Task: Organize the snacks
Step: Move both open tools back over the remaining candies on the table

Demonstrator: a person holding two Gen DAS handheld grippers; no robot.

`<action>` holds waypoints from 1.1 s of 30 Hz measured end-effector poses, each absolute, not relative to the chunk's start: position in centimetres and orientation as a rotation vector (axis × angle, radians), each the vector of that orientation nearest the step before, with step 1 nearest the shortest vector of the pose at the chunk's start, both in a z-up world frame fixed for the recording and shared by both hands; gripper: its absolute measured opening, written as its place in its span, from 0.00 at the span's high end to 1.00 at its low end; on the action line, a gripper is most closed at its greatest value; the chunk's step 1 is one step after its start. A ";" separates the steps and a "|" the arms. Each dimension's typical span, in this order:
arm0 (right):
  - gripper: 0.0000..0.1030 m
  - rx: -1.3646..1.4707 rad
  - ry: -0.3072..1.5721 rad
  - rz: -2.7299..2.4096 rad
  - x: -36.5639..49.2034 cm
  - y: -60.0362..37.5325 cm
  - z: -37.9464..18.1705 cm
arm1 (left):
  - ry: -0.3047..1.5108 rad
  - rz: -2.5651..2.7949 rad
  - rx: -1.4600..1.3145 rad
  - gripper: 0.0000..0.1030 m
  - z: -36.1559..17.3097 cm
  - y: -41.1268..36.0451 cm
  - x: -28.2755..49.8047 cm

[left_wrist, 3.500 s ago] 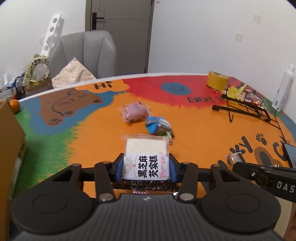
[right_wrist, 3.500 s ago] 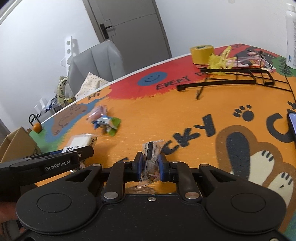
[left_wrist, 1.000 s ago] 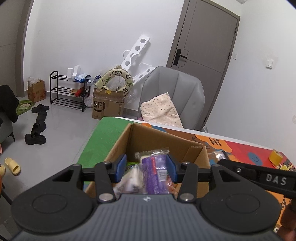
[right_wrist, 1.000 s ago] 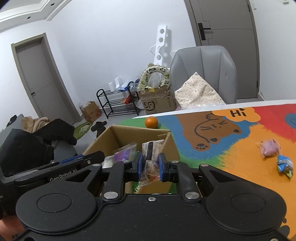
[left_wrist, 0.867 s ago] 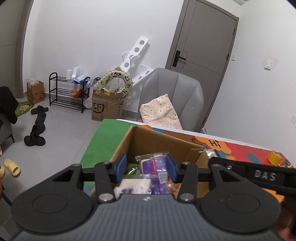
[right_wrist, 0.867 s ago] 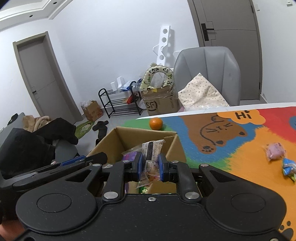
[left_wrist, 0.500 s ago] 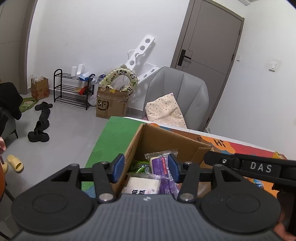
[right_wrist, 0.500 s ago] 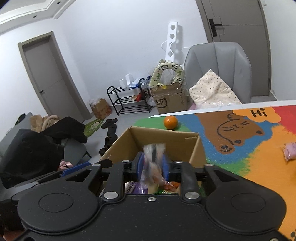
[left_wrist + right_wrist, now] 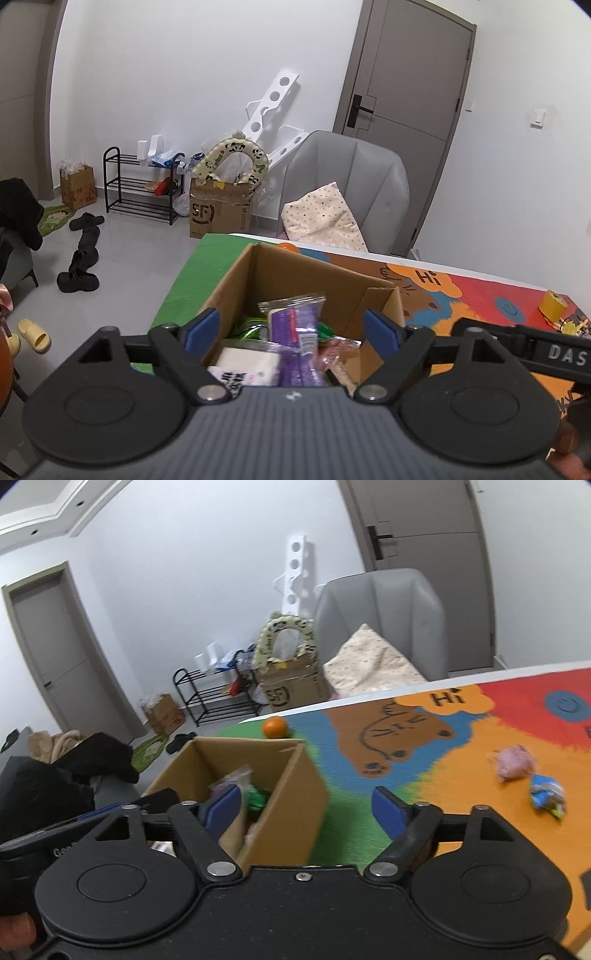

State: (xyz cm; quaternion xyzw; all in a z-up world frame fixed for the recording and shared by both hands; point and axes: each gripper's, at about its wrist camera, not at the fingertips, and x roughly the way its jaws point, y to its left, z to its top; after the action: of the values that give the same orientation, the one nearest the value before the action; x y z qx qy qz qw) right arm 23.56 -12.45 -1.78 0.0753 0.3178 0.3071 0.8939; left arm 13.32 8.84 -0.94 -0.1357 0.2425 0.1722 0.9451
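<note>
An open cardboard box (image 9: 306,275) (image 9: 295,786) stands on the green end of the colourful table. Inside it lie a white sesame-cake packet (image 9: 245,363), a purple packet (image 9: 295,328) and several other snacks. My left gripper (image 9: 293,330) hangs over the box, its jaws opening with nothing pressed between the pads. My right gripper (image 9: 308,808) is above the box's near right corner, jaws also opening and holding nothing. A pink snack (image 9: 513,762) and a blue snack (image 9: 546,794) lie on the orange part of the table.
An orange (image 9: 275,726) sits behind the box near the table edge. A grey chair (image 9: 351,184) with a cushion stands beyond the table. A yellow tape roll (image 9: 554,301) lies at the far right. Boxes, a shoe rack and shoes are on the floor at left.
Both grippers opened wide. The white packet dropped from the left one into the box, the small packet from the right one too. The right gripper shifted right, off the box's middle.
</note>
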 end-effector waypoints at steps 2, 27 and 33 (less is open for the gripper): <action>0.14 0.171 0.662 0.620 23.7 -13.6 -1.9 | 0.490 0.355 -0.263 0.15 -0.8 8.2 13.5; 0.06 0.267 0.661 0.446 24.7 -24.9 -3.7 | 0.512 0.222 -0.199 0.11 -1.2 -0.6 17.0; 0.06 0.281 0.664 0.407 25.1 -27.2 -4.0 | 0.530 0.179 -0.195 0.11 -1.7 -2.5 18.2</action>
State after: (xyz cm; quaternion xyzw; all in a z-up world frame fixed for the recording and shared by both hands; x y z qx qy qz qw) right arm 25.13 -27.24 -3.99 0.1363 0.3227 0.1980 0.9155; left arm 18.19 -2.50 -1.68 -0.0961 0.2612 0.0883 0.9564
